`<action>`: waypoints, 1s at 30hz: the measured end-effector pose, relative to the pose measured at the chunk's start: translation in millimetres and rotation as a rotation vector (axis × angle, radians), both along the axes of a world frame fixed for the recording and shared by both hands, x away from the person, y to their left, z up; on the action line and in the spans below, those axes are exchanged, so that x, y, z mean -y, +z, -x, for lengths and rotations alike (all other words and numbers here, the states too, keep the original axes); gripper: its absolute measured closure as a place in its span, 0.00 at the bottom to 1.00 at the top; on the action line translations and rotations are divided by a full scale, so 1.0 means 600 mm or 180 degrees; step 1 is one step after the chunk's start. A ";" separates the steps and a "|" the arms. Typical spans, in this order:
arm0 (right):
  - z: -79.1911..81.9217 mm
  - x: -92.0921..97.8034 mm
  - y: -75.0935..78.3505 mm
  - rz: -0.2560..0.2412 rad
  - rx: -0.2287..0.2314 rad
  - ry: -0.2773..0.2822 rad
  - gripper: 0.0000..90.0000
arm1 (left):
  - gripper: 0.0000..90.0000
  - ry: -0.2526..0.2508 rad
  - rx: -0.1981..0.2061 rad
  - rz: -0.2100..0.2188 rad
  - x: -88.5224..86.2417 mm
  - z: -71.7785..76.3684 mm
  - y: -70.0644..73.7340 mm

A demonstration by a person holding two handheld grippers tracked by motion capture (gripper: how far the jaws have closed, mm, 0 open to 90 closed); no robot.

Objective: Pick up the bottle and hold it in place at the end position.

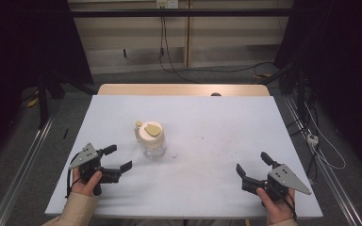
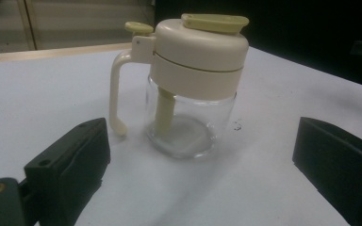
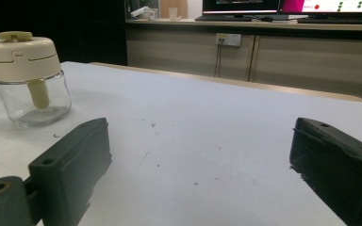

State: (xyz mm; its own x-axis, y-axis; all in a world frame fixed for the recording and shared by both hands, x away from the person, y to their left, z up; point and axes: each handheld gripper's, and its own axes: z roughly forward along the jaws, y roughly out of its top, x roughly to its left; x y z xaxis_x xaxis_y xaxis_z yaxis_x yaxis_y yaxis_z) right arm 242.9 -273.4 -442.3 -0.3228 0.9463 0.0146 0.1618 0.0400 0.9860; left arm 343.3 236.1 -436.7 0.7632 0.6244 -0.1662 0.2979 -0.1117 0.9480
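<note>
- Glass jar [image 1: 152, 141] with cream pump lid [image 2: 198, 52] and side handle [image 2: 115, 94], upright on the white table [image 1: 207, 117], left of centre.
- Left gripper [image 1: 115, 159] held near the jar at the table's front left, jaws spread wide, nothing between them, aimed at the jar.
- Right gripper [image 1: 253, 165] at the front right, well apart from the jar, jaws also spread wide and holding nothing.
- A person's hand [image 1: 86, 181] around the left gripper's grip.

The jar [image 1: 151, 138] stands on the table [image 1: 217, 141], near the left gripper [image 1: 118, 157].
</note>
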 end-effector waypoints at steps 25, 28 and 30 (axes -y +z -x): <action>0.001 -0.004 0.000 0.0052 -0.0017 0.0107 0.07 | 0.06 -0.0058 -0.0086 -0.0060 0.057 -0.027 0.008; 0.002 -0.004 0.001 0.0059 -0.0007 0.0101 0.07 | 0.07 -0.0009 -0.0102 -0.0120 0.063 -0.032 0.007; 0.002 -0.003 0.001 0.0050 -0.0001 0.0101 0.07 | 0.08 -0.0020 -0.0106 -0.0157 0.069 -0.033 0.007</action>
State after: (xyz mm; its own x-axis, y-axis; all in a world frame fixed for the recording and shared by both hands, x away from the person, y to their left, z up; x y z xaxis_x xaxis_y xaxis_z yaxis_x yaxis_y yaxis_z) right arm 241.6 -271.4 -441.4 -0.3526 0.9358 -0.0001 0.1605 0.0605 0.9852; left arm 363.3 194.7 -432.4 0.7618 0.6276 -0.1607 0.3282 -0.1600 0.9310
